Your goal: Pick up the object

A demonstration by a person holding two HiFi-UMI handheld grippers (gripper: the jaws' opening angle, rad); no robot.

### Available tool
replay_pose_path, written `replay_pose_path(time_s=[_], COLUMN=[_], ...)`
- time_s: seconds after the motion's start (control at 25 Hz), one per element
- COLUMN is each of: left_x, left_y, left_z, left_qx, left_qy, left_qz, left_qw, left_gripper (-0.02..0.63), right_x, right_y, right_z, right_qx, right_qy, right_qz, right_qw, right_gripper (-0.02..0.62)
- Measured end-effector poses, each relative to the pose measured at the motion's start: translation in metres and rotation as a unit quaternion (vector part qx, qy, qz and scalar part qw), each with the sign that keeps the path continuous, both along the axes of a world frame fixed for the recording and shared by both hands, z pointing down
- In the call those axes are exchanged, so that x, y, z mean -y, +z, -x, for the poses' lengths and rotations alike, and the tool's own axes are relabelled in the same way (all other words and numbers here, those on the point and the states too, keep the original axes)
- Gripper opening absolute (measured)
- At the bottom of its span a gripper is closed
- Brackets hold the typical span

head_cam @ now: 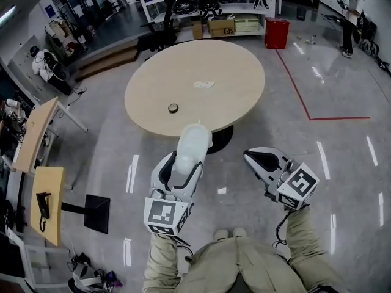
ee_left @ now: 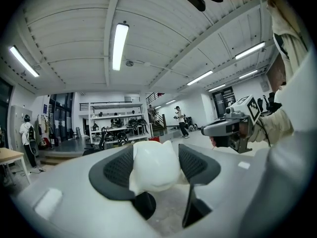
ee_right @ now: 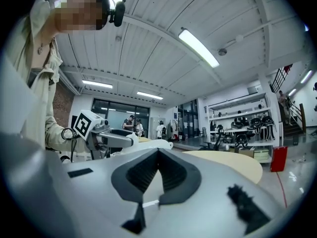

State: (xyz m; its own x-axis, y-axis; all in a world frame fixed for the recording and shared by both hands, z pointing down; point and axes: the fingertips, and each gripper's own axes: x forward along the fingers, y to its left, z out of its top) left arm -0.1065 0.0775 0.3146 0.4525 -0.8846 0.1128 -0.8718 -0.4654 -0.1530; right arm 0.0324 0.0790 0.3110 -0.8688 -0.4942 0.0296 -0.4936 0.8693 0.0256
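A white, milky plastic object sticks up out of my left gripper, held in the air in front of the person and short of the round table. In the left gripper view the black pads press on both sides of the white object, so my left gripper is shut on it. My right gripper hovers beside it on the right. Its pads meet at the tips with nothing between them, as the right gripper view shows.
A round beige table stands ahead, with a small dark ring and a white scrap on it. Desks stand at the left, shelves and a red bin behind. A person stands far right.
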Motion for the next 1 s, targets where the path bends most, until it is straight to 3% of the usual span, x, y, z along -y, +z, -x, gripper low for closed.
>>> replay_pose_path(time_s=[1.0], left_x=[0.0023], left_y=[0.0066], left_z=[0.0029], left_qx=[-0.005], left_qy=[0.016], left_qz=[0.007], left_qw=[0.9998], left_gripper=[0.291], right_x=[-0.0038], right_y=[-0.0011], right_z=[0.0061], right_qx=[-0.015], right_qy=[0.007], right_qz=[-0.007], right_qw=[1.0], right_gripper=[0.002])
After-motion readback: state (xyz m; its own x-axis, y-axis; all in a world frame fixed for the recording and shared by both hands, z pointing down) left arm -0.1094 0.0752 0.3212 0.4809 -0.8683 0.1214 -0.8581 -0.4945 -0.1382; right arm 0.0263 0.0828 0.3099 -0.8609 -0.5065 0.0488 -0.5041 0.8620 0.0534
